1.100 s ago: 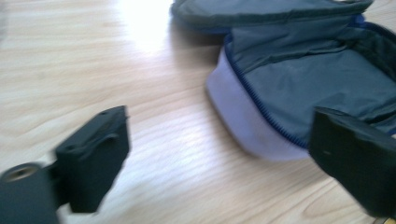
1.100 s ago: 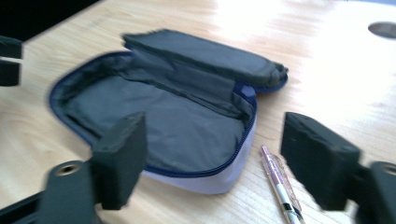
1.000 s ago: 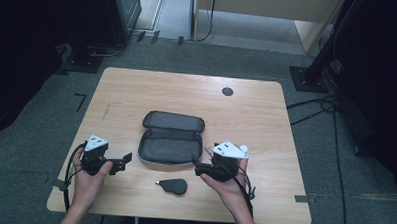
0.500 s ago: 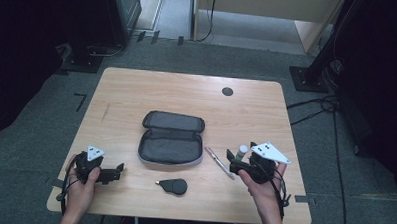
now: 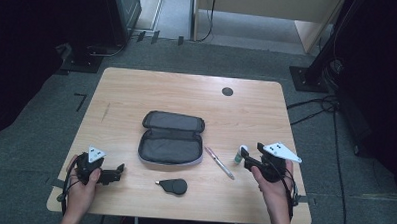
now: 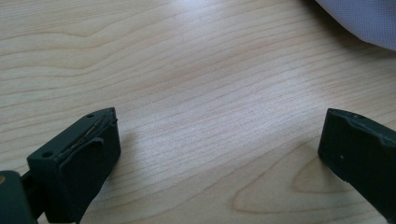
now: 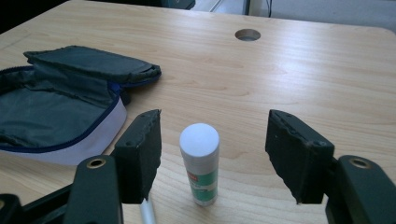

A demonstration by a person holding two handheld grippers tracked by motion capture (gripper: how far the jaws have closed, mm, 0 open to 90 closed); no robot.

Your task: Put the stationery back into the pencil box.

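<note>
A white glue stick (image 7: 200, 170) with a green label stands upright on the wooden table (image 5: 137, 95). My right gripper (image 7: 215, 122) is around it, and its jaws have just been closing. A gap remains on both sides, so it is open. From above, the right gripper (image 5: 246, 159) is at the front right with the glue stick (image 5: 240, 154) at its tips. My left gripper (image 5: 118, 173) rests low at the front left. In its own view the left gripper (image 6: 219, 116) stands open wide over bare wood.
An open grey pencil case (image 5: 170, 138) lies mid-table and is seen at the left as the case (image 7: 56, 102). A pen (image 5: 218, 162) lies between the case and the glue stick. A small black object (image 5: 173, 186) sits near the front edge. A cable hole (image 5: 227, 91) is at the back.
My right gripper moved right, from the case's edge to the glue stick, uncovering the pen. My left gripper sank toward the table's front left, then stayed still.
</note>
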